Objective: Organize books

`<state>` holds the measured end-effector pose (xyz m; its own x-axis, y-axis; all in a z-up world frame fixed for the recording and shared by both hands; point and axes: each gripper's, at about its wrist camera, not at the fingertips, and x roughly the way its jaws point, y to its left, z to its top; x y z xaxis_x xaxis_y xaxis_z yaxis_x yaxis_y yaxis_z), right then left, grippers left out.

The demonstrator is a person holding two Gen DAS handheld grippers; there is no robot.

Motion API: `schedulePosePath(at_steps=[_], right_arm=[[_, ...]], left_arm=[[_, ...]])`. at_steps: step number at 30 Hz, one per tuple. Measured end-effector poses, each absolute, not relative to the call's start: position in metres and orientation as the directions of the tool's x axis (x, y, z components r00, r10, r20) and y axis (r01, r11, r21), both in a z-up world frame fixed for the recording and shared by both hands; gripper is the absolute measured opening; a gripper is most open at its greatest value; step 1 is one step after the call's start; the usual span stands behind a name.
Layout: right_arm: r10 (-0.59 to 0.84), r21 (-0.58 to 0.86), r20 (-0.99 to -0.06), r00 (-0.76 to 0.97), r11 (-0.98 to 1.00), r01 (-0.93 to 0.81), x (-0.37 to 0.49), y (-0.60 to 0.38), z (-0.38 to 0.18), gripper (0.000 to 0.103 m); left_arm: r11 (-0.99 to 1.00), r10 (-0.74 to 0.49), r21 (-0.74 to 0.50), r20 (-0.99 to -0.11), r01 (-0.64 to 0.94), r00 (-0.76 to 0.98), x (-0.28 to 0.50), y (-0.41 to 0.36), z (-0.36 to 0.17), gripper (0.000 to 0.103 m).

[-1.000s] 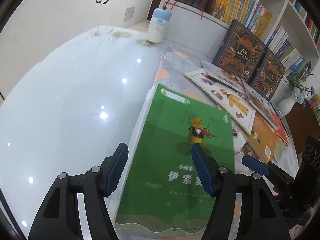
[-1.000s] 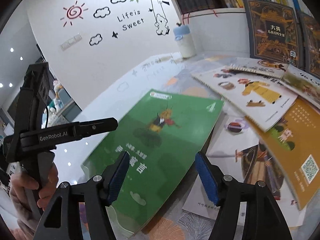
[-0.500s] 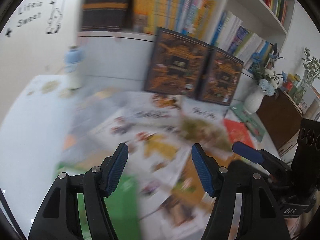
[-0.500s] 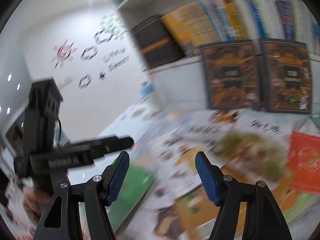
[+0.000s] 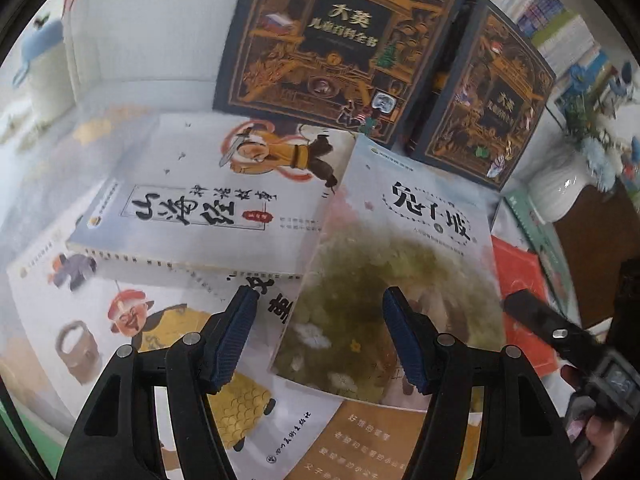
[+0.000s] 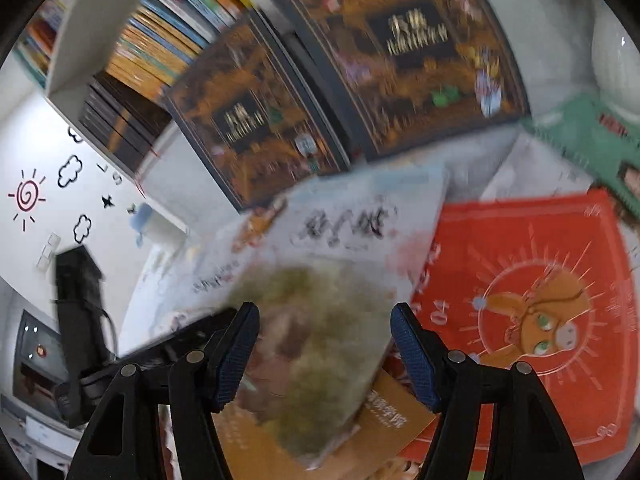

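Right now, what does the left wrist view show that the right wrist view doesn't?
Left wrist only: the white calligraphy-title book and the book with a yellow-robed cartoon figure.
Right wrist only: the wall decals, packed shelf books and the red book's full cover.
Both: two dark ornate books standing upright, and the olive-green floral book ahead of each open tool.

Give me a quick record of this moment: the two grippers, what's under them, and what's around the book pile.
left gripper: open, empty, over the pile
right gripper: open, empty, over the pile
top book: pale cover with a mossy green picture, lying across the others
beside it: red book, white book with brush lettering
back: two dark ornate books standing upright
shelf: rows of books
vase: white, on the right
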<state>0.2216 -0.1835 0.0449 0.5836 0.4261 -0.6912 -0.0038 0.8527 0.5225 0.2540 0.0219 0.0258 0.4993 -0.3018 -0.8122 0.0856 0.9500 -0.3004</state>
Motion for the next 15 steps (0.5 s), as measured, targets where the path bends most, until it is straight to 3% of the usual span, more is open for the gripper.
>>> schedulePosePath(at_steps=[4, 15], right_arm=[[0.397, 0.467, -0.718, 0.571, 0.884, -0.027, 0.223, -0.170, 0.043, 0.075], [0.425, 0.452, -0.746, 0.513, 0.889, -0.079, 0.207, -0.158, 0.046, 0.076]], left_arm=[[0.955, -0.298, -0.270, -0.836, 0.126, 0.460, 0.252, 0.012, 0.028, 0.064], [0.948, -0.313, -0.257, -0.857, 0.187, 0.410, 0.194, 0.016, 0.040, 0.064]])
